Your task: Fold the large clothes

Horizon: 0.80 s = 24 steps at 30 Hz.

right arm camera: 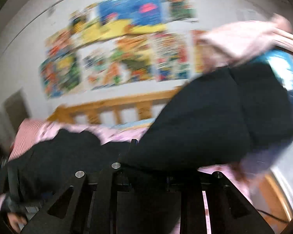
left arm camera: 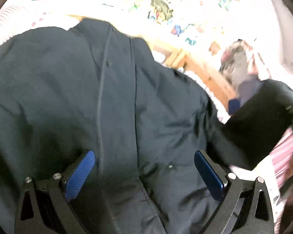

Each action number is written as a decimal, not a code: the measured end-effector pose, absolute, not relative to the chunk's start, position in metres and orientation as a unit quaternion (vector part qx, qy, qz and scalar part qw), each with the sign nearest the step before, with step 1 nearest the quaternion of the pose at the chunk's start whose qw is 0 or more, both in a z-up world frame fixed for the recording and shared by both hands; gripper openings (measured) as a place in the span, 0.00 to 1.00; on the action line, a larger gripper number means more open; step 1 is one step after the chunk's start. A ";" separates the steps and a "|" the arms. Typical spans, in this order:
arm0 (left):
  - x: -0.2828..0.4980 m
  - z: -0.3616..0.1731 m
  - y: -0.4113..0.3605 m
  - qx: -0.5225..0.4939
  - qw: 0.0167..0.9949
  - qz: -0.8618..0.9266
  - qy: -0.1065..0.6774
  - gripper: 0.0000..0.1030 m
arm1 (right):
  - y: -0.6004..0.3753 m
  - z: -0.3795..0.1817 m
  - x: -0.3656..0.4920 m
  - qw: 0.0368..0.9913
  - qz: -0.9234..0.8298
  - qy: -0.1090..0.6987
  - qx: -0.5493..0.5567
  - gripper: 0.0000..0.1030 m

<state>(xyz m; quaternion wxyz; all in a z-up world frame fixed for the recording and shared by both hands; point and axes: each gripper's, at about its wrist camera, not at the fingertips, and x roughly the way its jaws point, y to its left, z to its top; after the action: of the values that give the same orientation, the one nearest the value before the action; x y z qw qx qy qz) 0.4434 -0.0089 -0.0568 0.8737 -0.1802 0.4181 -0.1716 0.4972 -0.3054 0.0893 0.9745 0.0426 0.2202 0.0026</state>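
Your left gripper (left arm camera: 144, 167) stands wide open, its blue-padded fingers (left arm camera: 79, 173) holding nothing, with the dark navy fabric jacket (left arm camera: 107, 97) spread between and ahead of them. Your right gripper (right arm camera: 146, 156) meets a raised jacket fold; its grip is unclear.

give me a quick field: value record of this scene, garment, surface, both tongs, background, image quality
garment: dark navy jacket, spread out, snap buttons along the front
surface: bed with pink bedding, wooden rail behind
left tongs: left tongs open, blue pads either side of the jacket front, not clamped
right tongs: right tongs appear shut on dark fabric, which lifts up to the right; blurred
background: colourful posters on a pale wall
image quality: right wrist view heavily motion blurred
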 end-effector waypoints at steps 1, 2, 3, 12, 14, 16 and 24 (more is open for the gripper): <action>0.443 -0.052 -0.002 -0.184 0.874 -0.174 0.414 1.00 | -0.294 0.085 0.497 0.972 0.018 0.230 0.034 0.20; 0.441 -0.047 0.007 -0.189 0.875 -0.177 0.409 1.00 | -0.279 0.078 0.501 0.968 0.041 0.245 0.024 0.20; 0.441 -0.042 0.016 -0.196 0.875 -0.183 0.404 1.00 | -0.265 0.066 0.500 0.963 0.060 0.263 0.013 0.20; 0.456 -0.070 0.029 -0.296 0.816 -0.296 0.399 0.99 | -0.217 -0.018 0.487 0.910 0.136 0.389 -0.038 0.21; 0.468 -0.078 0.019 -0.317 0.794 -0.319 0.409 0.99 | -0.215 -0.026 0.485 0.902 0.137 0.407 -0.045 0.21; 0.478 -0.086 0.014 -0.344 0.773 -0.337 0.413 0.99 | -0.215 -0.033 0.481 0.897 0.137 0.418 -0.044 0.26; 0.504 -0.136 0.004 -0.433 0.708 -0.330 0.451 0.99 | -0.193 -0.056 0.462 0.871 0.175 0.457 -0.042 0.57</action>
<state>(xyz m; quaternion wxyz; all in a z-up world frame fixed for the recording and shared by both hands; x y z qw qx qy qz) 0.5038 0.0042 -0.1359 0.7076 -0.4329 0.4508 -0.3296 0.4620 -0.1934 -0.0559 0.8712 -0.0416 0.4570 0.1745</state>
